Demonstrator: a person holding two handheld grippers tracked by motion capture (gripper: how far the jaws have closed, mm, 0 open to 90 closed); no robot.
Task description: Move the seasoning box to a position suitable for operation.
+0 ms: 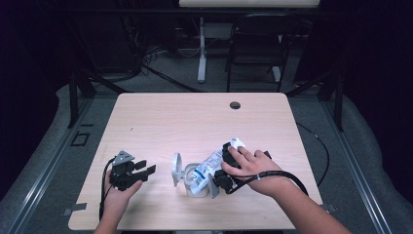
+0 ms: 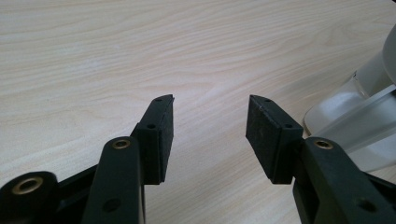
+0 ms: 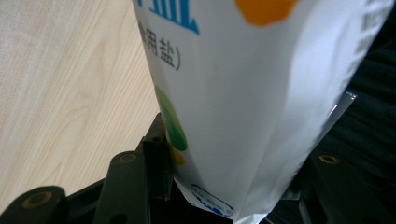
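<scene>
The pale wooden surface is carrying a clear plastic lidded container. Over its mouth the right gripper is tipping a white printed salt pouch, fingers clamped on the pouch. Pouring seems underway; next it probably needs more tilt. Left of the container, the left gripper is resting, fingers wide and empty.

- High view: fixed overhead on the person's side, facing forward and down, taking in the whole counter.
- Left gripper view: rides low, looking along its jaws across the bare counter, close; the white container at the right edge also appears in the high view.
- Right gripper view: pressed against the white salt pouch, which also appears in the high view.
</scene>
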